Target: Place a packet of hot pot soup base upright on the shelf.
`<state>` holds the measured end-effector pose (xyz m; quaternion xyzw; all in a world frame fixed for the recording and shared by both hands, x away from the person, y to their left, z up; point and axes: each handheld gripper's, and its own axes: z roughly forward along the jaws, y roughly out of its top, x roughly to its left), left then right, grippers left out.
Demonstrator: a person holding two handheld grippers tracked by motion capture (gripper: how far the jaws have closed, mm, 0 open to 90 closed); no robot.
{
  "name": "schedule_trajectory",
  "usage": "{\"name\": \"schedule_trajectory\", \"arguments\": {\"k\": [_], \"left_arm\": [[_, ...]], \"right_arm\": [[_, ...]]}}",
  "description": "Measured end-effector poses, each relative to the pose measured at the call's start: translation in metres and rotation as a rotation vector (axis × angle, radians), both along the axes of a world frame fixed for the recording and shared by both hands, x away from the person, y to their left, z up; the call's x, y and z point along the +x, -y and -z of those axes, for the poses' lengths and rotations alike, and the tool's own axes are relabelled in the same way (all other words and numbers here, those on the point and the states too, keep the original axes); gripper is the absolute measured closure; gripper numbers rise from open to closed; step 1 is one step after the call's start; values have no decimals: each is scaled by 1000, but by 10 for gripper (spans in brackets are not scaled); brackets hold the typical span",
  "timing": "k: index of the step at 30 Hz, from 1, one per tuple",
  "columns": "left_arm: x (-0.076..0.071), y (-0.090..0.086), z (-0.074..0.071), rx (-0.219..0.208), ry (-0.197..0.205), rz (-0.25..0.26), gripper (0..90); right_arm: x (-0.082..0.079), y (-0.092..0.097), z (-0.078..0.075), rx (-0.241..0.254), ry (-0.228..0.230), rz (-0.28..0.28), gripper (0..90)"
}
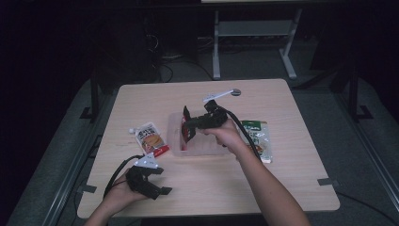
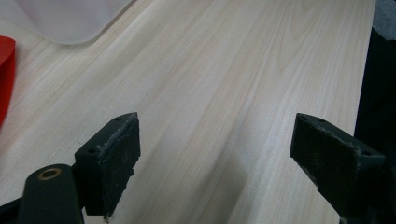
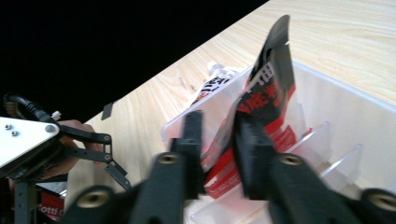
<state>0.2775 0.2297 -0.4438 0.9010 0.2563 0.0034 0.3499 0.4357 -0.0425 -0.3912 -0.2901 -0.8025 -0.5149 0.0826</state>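
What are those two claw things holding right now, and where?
The left gripper holds nothing. The right gripper has the black-and-red pouch between its jaws near the lower end; whether they press it cannot be told.

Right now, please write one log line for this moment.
right hand-held gripper: around red pouch in bin | left hand-held gripper: open, idle

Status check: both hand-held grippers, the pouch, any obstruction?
Left hand-held gripper open, idle over bare table. Right hand-held gripper open around red-and-black pouch, which stands in the clear divided bin. Bin dividers close by; nothing else blocking.
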Motion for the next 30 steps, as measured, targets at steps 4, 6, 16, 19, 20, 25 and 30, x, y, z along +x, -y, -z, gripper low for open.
{"name": "schedule_trajectory", "arguments": {"k": [4, 6, 16, 19, 20, 25, 30], "left_arm": [[1, 0, 1, -3, -1, -3, 157], [1, 0, 1, -5, -2, -3, 157], [2, -1, 1, -1, 1, -6, 157], [2, 0, 1, -2, 1, -5, 157], [2, 0, 1, -2, 1, -6, 157], [2, 0, 0, -3, 0, -8, 157], [2, -1, -1, -5, 4, -13, 158]], "right_arm": [[-4, 2, -3, -28, 16, -2, 538], [-6, 4, -5, -27, 27, 1, 493], [-20, 28, -24, 3, 62, 20, 394], [-25, 35, -29, 5, 75, 24, 385], [-30, 39, -31, 6, 77, 23, 377], [-40, 47, -33, -3, 85, 15, 360], [-57, 59, -31, -45, 128, 25, 331]]}}
